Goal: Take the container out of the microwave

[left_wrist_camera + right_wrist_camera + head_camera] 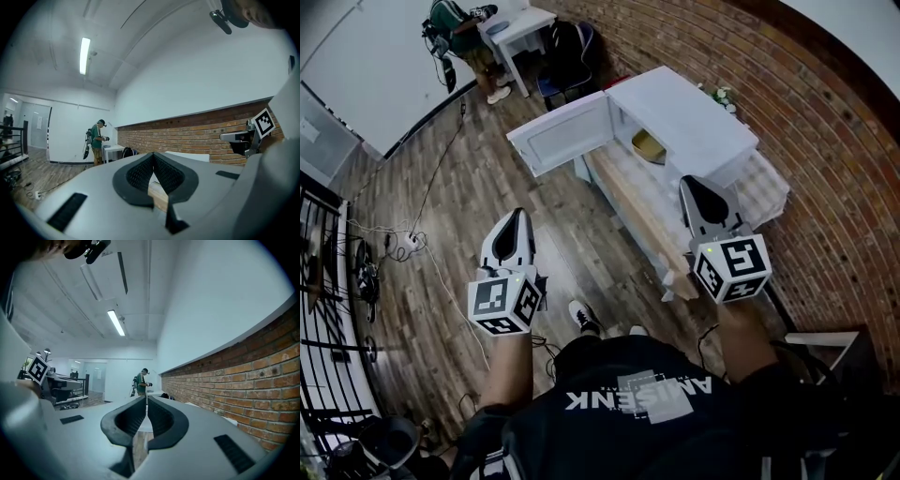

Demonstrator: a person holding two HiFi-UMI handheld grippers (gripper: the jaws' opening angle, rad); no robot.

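The white microwave (694, 117) stands on a long white-and-wood bench (639, 217) with its door (559, 137) swung wide to the left. Inside its cavity sits a yellow container (649, 146). Both grippers hang short of the microwave and touch nothing. My left gripper (521, 215) is over the floor, left of the bench, with its jaws together and nothing between them (153, 155). My right gripper (687, 182) hovers over the bench just in front of the microwave's right side, also shut and empty (146, 398).
A brick wall (830, 150) runs behind the bench. Cables (405, 244) trail over the wood floor at left, near a black railing (326, 291). At the far end of the room a person (461, 30) stands beside a small white table (527, 22).
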